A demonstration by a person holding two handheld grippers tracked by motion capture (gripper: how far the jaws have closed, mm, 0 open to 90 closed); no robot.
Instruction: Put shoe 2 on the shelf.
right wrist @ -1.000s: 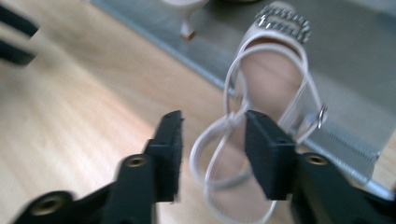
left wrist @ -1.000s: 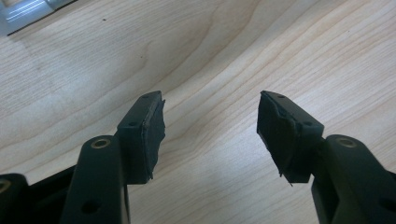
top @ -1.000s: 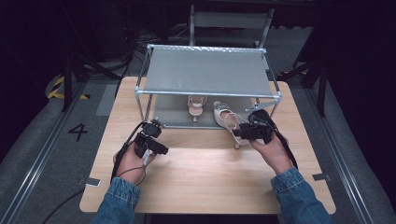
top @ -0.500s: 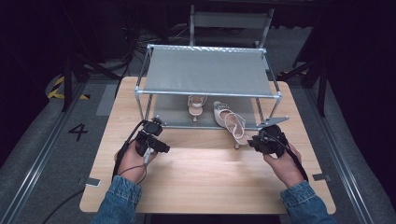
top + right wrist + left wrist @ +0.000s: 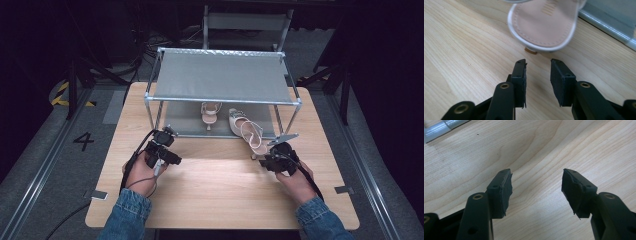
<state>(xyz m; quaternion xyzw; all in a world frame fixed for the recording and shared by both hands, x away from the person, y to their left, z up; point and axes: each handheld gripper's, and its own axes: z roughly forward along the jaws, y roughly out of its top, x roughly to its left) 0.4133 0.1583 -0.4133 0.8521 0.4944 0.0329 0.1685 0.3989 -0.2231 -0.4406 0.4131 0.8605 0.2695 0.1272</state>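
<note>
My right gripper (image 5: 538,72) sits low over the table (image 5: 220,185), jaws just reopened to a narrow gap, nothing between them. My left gripper (image 5: 536,187) rests spread and empty on bare wood. Just ahead of the right one lies the near sandal (image 5: 544,23), heel end towards me, half out from under the rack (image 5: 225,75). Judged light, with a stiff sole and slick lining; grip the heel rim. Straps cut off; second sandal (image 5: 210,113) shaded.
</note>
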